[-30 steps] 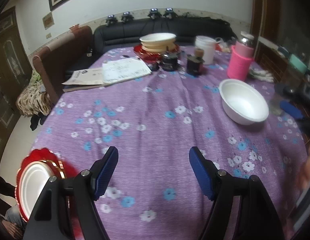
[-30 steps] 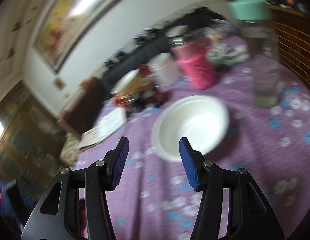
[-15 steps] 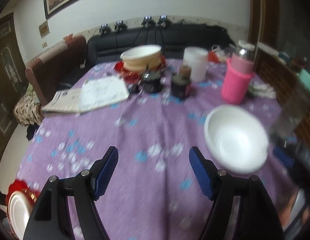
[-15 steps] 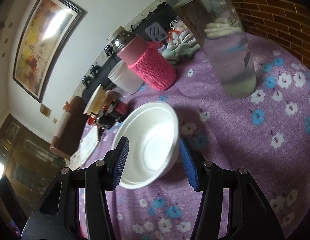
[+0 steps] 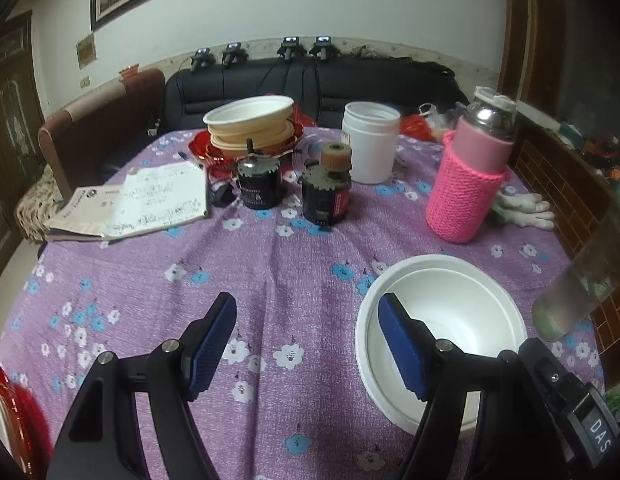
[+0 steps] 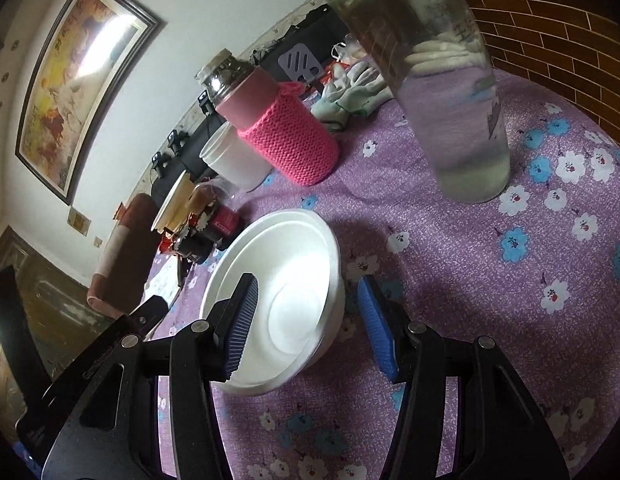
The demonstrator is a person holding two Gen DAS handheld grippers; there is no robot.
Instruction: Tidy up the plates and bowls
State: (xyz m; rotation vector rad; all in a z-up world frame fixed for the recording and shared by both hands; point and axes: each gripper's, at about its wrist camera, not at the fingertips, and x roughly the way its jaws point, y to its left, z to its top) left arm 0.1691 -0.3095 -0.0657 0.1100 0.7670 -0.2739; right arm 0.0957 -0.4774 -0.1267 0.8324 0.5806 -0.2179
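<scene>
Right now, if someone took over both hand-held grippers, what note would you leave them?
Left hand-held gripper: open, empty, over the purple cloth beside the white foam bowl.
Right hand-held gripper: open, straddling that bowl's rim, not yet clamped.
Stack of cream bowls on a red plate sits at the table's far side.
Left: grip the bowl and add it to the stack.

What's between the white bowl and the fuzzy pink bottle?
Only bare flowered tablecloth lies between the white bowl and the pink bottle; the left wrist view shows it.
</scene>
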